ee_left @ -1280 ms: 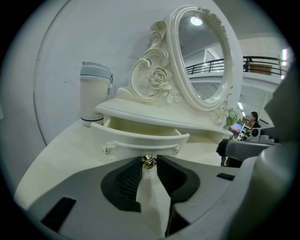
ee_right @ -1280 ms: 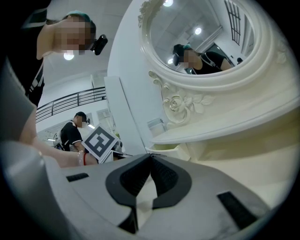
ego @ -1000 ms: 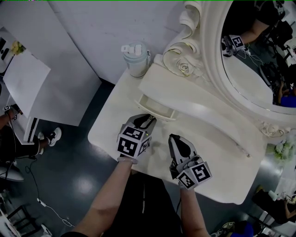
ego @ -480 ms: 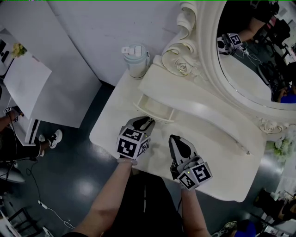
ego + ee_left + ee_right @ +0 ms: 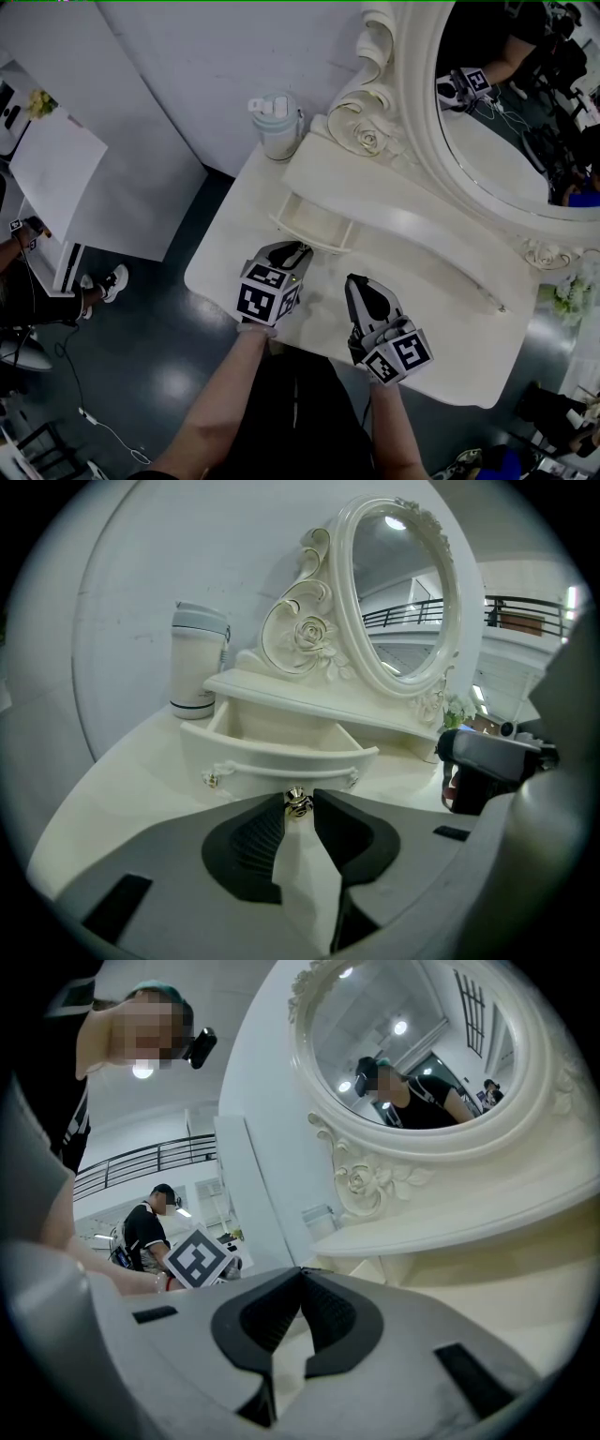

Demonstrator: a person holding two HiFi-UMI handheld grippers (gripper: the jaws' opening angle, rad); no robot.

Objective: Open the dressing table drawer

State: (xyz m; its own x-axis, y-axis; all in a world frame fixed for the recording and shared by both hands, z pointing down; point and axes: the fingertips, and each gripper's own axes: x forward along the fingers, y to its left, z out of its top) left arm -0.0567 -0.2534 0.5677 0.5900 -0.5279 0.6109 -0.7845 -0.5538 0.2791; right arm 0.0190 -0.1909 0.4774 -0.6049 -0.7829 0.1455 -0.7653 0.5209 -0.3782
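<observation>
The small cream drawer [image 5: 314,223] under the mirror shelf stands pulled out, and its inside shows nothing in it. In the left gripper view its curved front [image 5: 281,759] faces me. The little metal knob [image 5: 297,802] on that front sits between the tips of my left gripper [image 5: 298,251], whose jaws are shut on it. To the right, my right gripper [image 5: 356,281] hovers over the tabletop. Its jaws are shut, tips touching, with nothing between them [image 5: 302,1271].
A pale lidded tumbler [image 5: 277,122] stands at the back left of the cream dressing table [image 5: 441,309]. The oval mirror [image 5: 506,122] with its carved rose frame rises behind the shelf. The table's front edge lies just under both grippers, with dark floor to the left.
</observation>
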